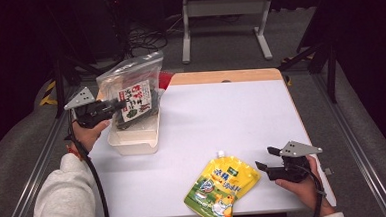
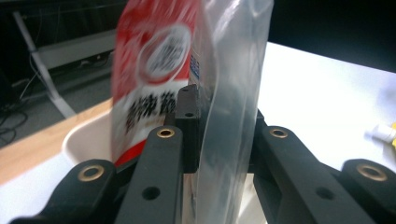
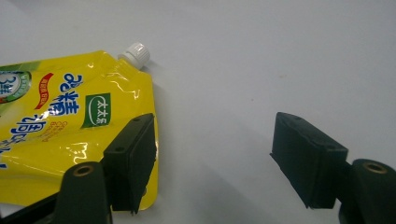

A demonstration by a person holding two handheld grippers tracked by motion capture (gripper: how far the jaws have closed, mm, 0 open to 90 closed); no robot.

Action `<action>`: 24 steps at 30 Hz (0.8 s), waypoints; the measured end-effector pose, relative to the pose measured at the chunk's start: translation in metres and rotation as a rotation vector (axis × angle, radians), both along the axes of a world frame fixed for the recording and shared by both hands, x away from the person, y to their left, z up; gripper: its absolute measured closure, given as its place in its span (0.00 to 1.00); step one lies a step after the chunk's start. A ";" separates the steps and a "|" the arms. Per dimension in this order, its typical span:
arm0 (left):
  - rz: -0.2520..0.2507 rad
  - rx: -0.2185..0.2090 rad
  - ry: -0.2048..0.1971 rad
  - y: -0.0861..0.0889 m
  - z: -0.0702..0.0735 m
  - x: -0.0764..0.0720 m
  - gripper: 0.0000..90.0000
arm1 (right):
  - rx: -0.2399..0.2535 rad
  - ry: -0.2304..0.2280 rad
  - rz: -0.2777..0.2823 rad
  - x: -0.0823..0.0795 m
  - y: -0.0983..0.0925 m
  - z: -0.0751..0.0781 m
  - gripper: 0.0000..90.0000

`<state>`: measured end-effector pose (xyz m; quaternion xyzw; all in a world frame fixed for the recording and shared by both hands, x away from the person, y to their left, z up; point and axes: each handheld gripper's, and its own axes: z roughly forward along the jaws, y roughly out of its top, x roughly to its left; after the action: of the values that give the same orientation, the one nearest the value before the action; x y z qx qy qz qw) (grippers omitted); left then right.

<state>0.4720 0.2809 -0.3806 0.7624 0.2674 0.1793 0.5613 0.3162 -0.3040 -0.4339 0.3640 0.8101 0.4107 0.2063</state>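
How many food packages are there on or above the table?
2. A clear bag with a red-and-white label is held by the left gripper above the cream bin. A yellow spout pouch lies flat near the right gripper. More may hide inside the bin.

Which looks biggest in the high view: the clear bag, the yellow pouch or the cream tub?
Largest to smallest:
1. clear bag, though it is held up nearer the camera, so that is unsure
2. yellow pouch
3. cream tub, partly hidden by the bag; close to the pouch.
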 end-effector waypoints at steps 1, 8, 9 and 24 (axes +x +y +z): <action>0.000 0.000 0.000 0.000 0.000 0.000 0.86 | 0.001 0.001 0.002 0.000 0.000 0.000 0.34; 0.007 -0.008 0.008 0.001 -0.013 -0.008 0.83 | 0.008 -0.001 -0.007 0.001 -0.001 0.002 0.34; 0.017 -0.008 0.010 0.001 -0.014 -0.009 0.83 | 0.005 -0.002 -0.006 0.001 -0.001 0.002 0.34; 0.117 0.007 -0.006 -0.009 -0.007 -0.021 0.74 | -0.017 0.005 0.009 0.002 0.004 0.002 0.34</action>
<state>0.4509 0.2723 -0.3880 0.7470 0.3092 0.2149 0.5480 0.3179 -0.3005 -0.4315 0.3598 0.8156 0.4039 0.2053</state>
